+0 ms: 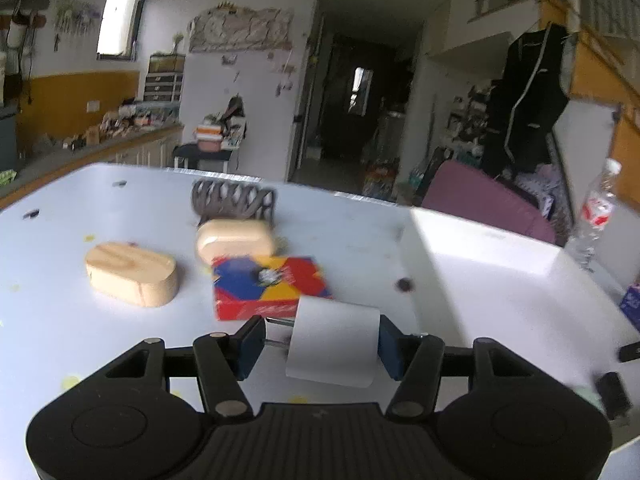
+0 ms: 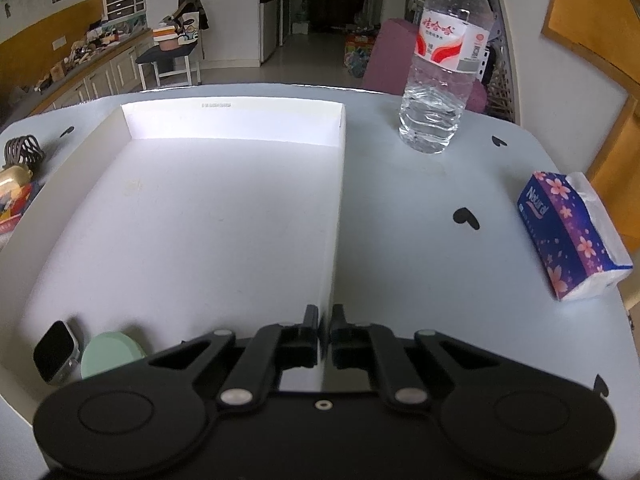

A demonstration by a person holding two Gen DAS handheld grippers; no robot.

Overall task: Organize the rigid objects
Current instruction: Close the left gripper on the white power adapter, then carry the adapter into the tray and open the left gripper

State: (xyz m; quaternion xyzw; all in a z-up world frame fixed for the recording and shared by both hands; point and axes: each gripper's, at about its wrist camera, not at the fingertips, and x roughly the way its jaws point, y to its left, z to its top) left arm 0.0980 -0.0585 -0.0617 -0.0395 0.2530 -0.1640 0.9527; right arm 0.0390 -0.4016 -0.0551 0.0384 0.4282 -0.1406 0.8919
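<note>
My left gripper (image 1: 320, 342) is shut on a white plug adapter (image 1: 336, 344). Its metal prongs point toward the left blue pad (image 1: 250, 344), and it hangs just above the white table (image 1: 60, 320). Beyond it lie a red, blue and yellow box (image 1: 268, 288), a wooden oval block (image 1: 132, 274), a pale oval case (image 1: 236, 240) and a dark coiled holder (image 1: 234, 200). My right gripper (image 2: 325, 320) is shut on the thin right wall of the white tray (image 2: 338, 208). In the tray's near left corner lie a smartwatch (image 2: 56, 354) and a mint green round lid (image 2: 110, 354).
A water bottle (image 2: 440, 68) stands past the tray's far right corner. A purple tissue pack (image 2: 572, 236) lies near the table's right edge. A purple chair (image 1: 480, 196) stands behind the table. Black marks dot the tabletop.
</note>
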